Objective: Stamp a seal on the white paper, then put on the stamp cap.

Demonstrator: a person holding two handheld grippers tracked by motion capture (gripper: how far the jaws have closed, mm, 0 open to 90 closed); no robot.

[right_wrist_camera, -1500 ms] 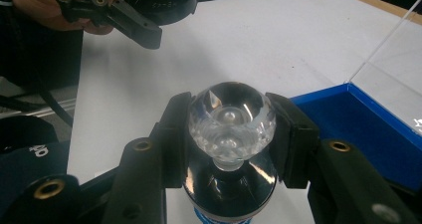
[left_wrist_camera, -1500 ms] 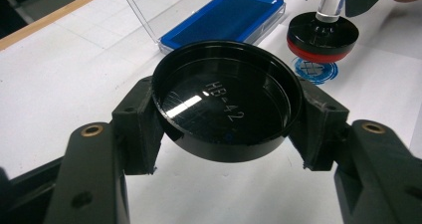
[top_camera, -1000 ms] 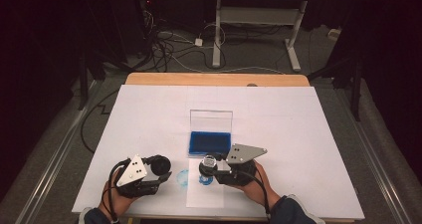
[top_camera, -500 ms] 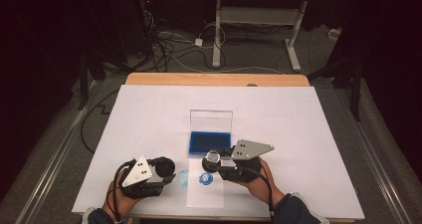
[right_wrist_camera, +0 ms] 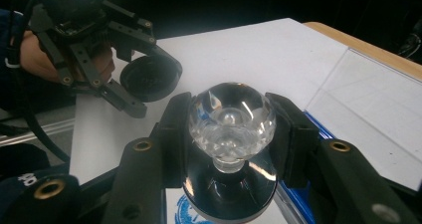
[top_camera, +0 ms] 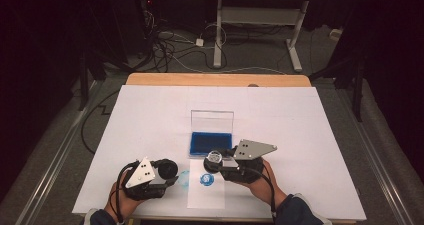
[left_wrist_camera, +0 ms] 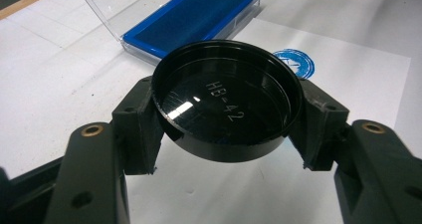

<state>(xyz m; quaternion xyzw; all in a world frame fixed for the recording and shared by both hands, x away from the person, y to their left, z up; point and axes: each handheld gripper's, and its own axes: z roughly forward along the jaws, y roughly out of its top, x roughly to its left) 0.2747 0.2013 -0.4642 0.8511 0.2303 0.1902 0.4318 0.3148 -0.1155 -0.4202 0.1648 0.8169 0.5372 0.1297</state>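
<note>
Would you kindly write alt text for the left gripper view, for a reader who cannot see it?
The left gripper clamps a round black cap, marked HB-42 inside, between its black jaws above a white sheet. Behind it, the sheet bears a round blue stamp print, and an open blue ink pad lies beyond.

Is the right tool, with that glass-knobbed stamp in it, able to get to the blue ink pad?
Probably yes. The right tool holds the stamp right beside the open ink pad, whose clear lid stands up at the back, so nothing covers the ink.
</note>
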